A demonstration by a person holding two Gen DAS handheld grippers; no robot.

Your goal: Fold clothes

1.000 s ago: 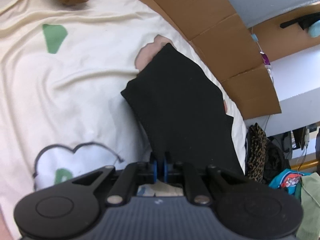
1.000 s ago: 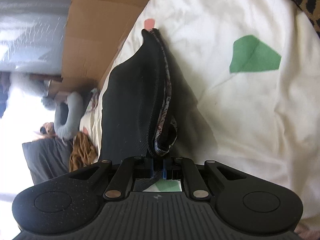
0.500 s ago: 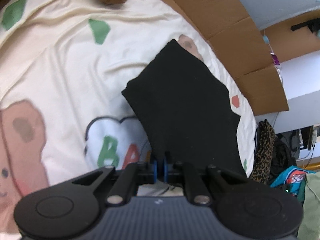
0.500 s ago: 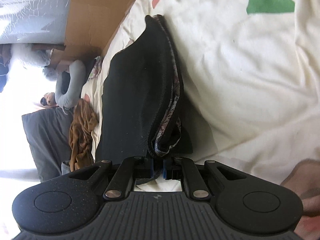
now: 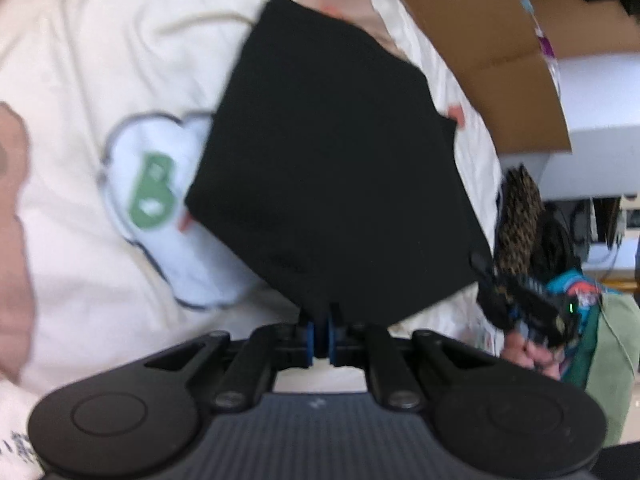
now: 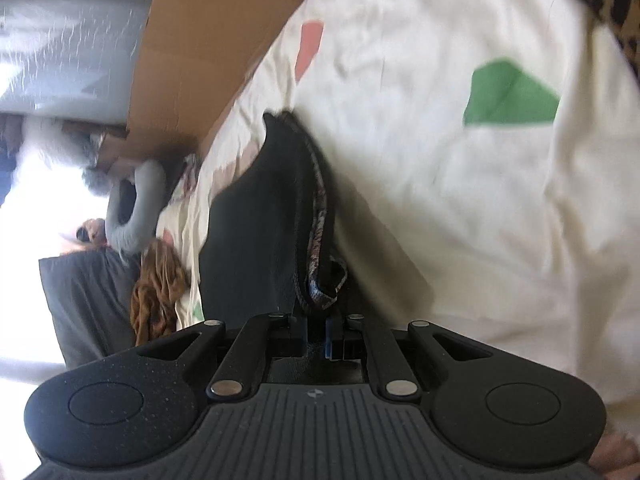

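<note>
The bed (image 5: 72, 272) spreads under me, its cream sheet printed with a bear, a cloud with green letters and loose green and pink patches, and flattened cardboard (image 5: 480, 52) lines its far edge from 12 toward 2 o'clock in my left view. A heap of other clothes (image 5: 520, 208) sits off the bed at 3 o'clock, leopard print on top. The thing I am working is the black garment (image 5: 332, 160), already folded into a thick panel; from my left camera it fills the centre, hanging up from 6 o'clock as a broad dark slab with its far corner at 12. My left gripper (image 5: 320, 334) has its fingers (image 5: 307, 336) pinched tight on the near corner. In the same view the right gripper shows at 4 o'clock, gripping the other near corner. From my right camera the garment runs edge-on from 6 to 12 o'clock, its patterned inner lining (image 6: 318, 240) showing along the fold, and my right gripper (image 6: 320, 334) is likewise clamped down on that bunched edge. To do this fold well, I judge I should keep both corners level and the cloth taut between them, carry the near edge over to meet the far edge squarely, lower it flat onto the sheet, and let go only once the layers line up, since the lining could slip out sideways.
</note>
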